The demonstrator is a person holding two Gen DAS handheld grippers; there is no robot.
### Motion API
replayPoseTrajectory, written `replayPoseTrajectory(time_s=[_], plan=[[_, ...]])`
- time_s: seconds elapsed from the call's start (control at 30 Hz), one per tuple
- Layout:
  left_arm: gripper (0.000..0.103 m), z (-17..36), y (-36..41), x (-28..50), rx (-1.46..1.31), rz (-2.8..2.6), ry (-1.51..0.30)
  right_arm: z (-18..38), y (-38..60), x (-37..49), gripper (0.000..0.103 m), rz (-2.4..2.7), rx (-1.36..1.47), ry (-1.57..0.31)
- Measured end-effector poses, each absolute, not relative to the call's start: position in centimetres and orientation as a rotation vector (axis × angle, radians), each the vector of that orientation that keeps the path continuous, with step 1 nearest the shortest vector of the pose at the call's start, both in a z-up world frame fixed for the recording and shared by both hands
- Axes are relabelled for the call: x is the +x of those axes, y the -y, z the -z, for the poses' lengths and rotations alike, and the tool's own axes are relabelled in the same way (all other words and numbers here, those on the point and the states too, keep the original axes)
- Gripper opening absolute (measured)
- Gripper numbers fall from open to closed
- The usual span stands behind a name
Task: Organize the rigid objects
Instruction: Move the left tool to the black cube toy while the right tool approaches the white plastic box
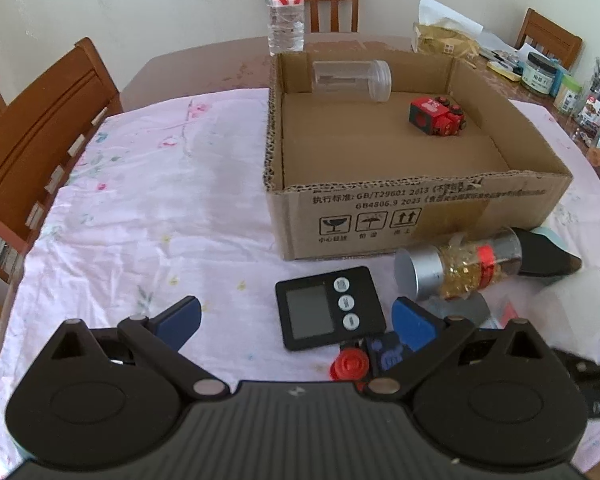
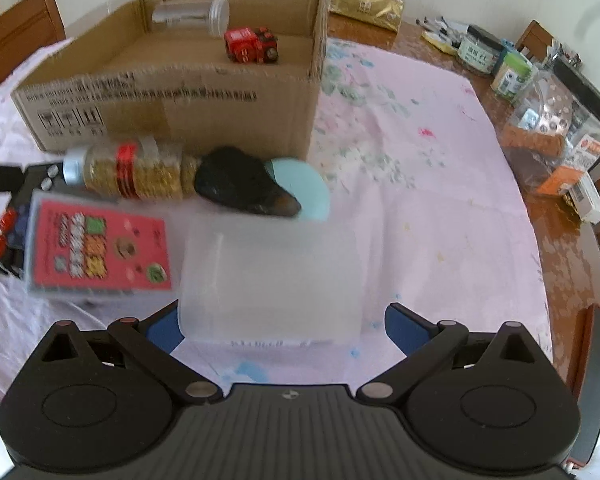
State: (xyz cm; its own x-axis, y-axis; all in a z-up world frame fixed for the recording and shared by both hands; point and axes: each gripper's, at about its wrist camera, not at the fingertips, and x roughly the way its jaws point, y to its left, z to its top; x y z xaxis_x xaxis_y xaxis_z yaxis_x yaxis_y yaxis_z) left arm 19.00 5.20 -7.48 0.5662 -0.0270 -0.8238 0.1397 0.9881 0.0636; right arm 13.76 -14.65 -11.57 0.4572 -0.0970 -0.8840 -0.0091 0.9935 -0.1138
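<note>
An open cardboard box (image 1: 380,216) (image 2: 172,108) holds a clear jar (image 1: 352,79) (image 2: 192,15) lying on its side and a red toy truck (image 1: 438,116) (image 2: 252,45). In front of it lie a black timer (image 1: 329,307), a gold-filled bottle (image 1: 456,268) (image 2: 128,172), a black-and-teal object (image 2: 260,188), a red card box (image 2: 100,254), a toy with red wheels (image 1: 350,364) (image 2: 4,236) and a frosted plastic container (image 2: 272,276). My left gripper (image 1: 296,322) is open over the timer. My right gripper (image 2: 282,326) is open around the near end of the frosted container.
A pink floral cloth (image 1: 140,208) covers the table. A water bottle (image 1: 285,8) stands behind the box. Jars, bags and packets (image 2: 540,92) crowd the right side. Wooden chairs (image 1: 40,132) stand around the table.
</note>
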Motion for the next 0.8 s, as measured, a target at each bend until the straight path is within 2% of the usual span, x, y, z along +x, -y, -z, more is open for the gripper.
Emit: replayPoseTrajectory(time_s=[0.2,0.8], plan=[[0.101,9.6,-4.5,20.1,0.153,0.107,-1.006,12.2,15.4,13.8,0.103,0.044,-0.069,-1.124],[0.101,9.5,-7.9,14.8,0.167,0.125,-1.079,12.5,16.2,13.4,0.103,-0.024,-0.052,-1.091]])
